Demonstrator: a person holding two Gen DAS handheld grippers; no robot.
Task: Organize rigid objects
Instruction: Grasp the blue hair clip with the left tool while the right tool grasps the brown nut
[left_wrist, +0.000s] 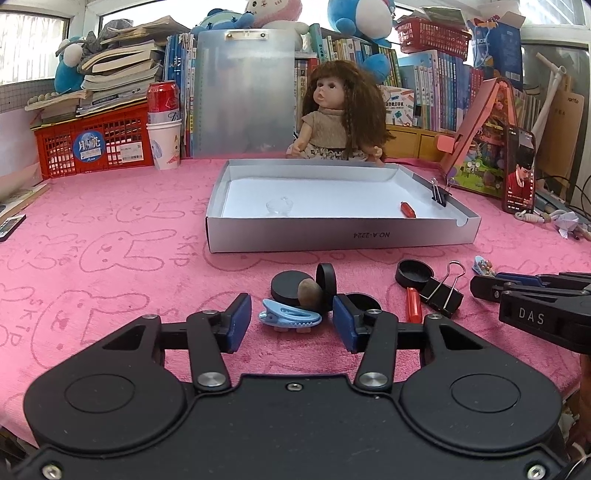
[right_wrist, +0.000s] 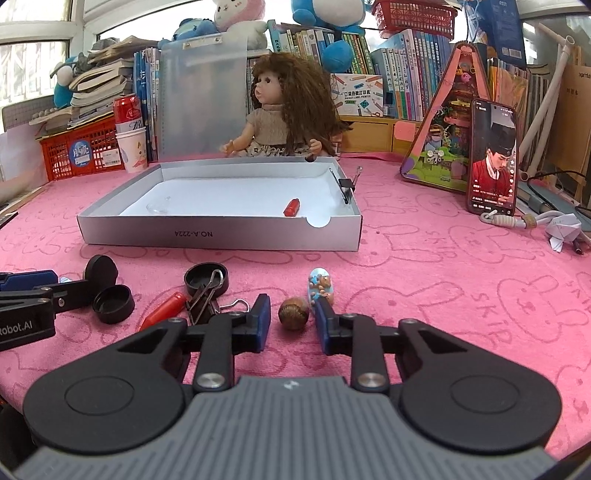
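Pink towel over the desk (right_wrist: 424, 266), grey box (right_wrist: 218, 236) waiting at the back. Right hand-held gripper (right_wrist: 291, 325) sits narrow around the brown nut (right_wrist: 293, 314), pads not quite touching; it could roll away. Left hand-held gripper (left_wrist: 291, 321) brackets the blue hair clip (left_wrist: 290, 316), unpinched. The clear piece inside the box is hard to make out.

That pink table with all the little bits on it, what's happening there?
A person is sorting small hard items into a grey box, using two hand-held grippers. The box already holds a red cap, a clear piece and a binder clip clipped to its wall. The left gripper brackets a blue hair clip; the right gripper straddles a brown nut. Neither visibly grips yet.
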